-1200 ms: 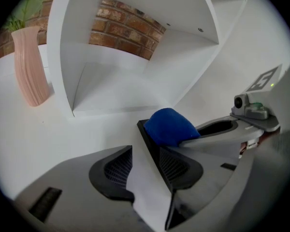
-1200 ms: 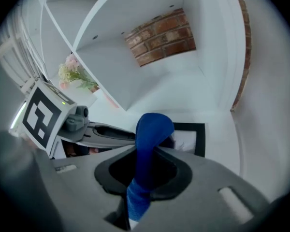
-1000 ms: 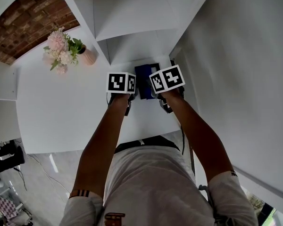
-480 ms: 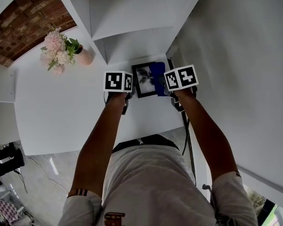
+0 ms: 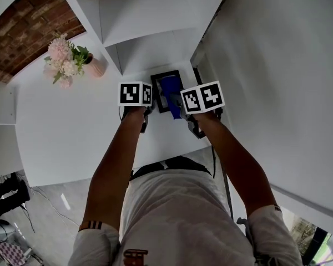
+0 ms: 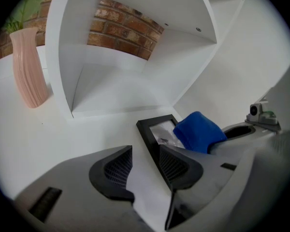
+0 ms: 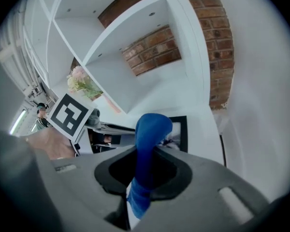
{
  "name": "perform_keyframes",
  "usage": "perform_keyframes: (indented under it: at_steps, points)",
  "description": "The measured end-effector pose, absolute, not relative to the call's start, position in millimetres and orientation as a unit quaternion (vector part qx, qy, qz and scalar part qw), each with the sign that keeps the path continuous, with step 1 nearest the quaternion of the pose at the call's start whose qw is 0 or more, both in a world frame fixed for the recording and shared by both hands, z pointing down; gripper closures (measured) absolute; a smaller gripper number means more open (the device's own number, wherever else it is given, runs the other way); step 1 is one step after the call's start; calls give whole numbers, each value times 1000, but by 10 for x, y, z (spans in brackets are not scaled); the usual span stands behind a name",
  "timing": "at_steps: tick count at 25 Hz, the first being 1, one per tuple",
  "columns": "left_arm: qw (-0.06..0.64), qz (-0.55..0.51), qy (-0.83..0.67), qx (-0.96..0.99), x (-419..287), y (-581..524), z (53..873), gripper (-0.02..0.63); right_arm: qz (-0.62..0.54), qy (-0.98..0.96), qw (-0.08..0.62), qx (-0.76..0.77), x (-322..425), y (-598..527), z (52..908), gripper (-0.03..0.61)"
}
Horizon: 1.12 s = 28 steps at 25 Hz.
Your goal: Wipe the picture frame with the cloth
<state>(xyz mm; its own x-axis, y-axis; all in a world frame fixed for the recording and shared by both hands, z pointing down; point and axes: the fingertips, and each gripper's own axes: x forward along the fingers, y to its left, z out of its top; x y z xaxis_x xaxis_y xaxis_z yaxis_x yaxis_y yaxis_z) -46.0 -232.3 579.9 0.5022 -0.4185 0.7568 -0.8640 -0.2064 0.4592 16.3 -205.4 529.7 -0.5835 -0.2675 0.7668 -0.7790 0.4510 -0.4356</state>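
Head view showed both grippers side by side over the white table [image 5: 72, 132], in front of a white shelf unit [image 5: 150, 21], with pink flowers [image 5: 64, 60] off to the left. The picture frame [image 5: 155, 88] lay flat on the table between the grippers. The right gripper [image 7: 145, 173] had its jaws pinched on the blue cloth [image 7: 152, 127], whose bunched end lay on the frame's glass. The left gripper [image 6: 145, 166] had its jaws spread, white table showing in the gap. The frame's dark edge ran down to the right-hand pad [image 6: 176, 166], possibly touching it, though that was hard to tell. A pink vase [image 6: 29, 69] stood well apart to the left.
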Motion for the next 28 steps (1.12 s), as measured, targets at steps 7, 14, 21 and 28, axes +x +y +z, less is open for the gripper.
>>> perform_keyframes:
  at_steps: [7,14,21,28]
  points:
    - [453,242,-437,738,-460,-2330,5804,442,437,-782,313,318,-112,-1863,5513,520]
    - [454,241,-435,740,-465,-2332,5806,442,414,-777,337,333,66,-1928,5604,520]
    - [453,242,-433,741,-464,-2324,5798,442,404,-768,346,356,458,-2023,5599,520]
    - [451,241,-437,740,-467,-2330,5812,442,406,-763,337,372,745,-2082,5583,519]
